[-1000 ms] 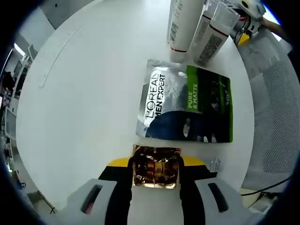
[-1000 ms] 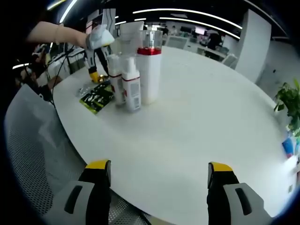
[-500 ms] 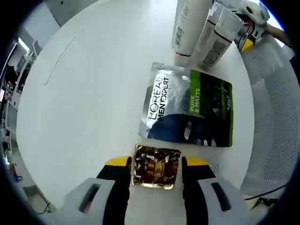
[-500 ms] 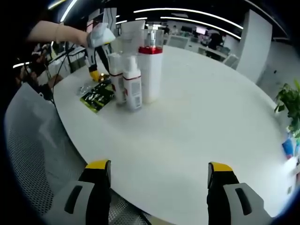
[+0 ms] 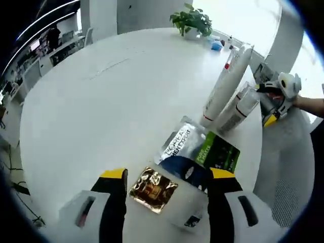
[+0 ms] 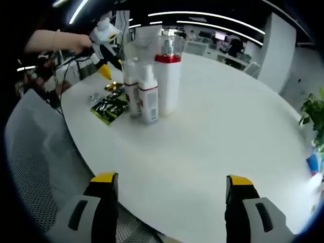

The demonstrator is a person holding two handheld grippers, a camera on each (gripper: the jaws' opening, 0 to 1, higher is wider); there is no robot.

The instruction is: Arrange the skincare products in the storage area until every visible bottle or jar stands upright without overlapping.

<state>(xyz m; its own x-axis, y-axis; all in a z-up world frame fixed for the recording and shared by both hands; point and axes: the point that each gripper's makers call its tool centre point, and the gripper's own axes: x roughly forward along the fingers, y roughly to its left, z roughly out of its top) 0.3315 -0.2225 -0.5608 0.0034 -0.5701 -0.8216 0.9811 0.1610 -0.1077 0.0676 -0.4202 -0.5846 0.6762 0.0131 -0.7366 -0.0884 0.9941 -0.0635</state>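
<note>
White round tabletop point(image 6: 212, 131). Tall white bottle point(image 6: 167, 81) and two smaller bottles point(image 6: 148, 98) upright, touching, near tabletop edge. Silver-green sachet point(image 5: 200, 152) flat beside them; gold sachet point(image 5: 152, 188) flat nearer the edge. Left gripper point(image 5: 164, 178) jaws apart, empty, above gold sachet. Right gripper point(image 6: 169, 182) jaws apart, empty.

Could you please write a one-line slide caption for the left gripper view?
Open left gripper above a gold sachet lying beside a L'Oreal pouch on the white table.
</note>
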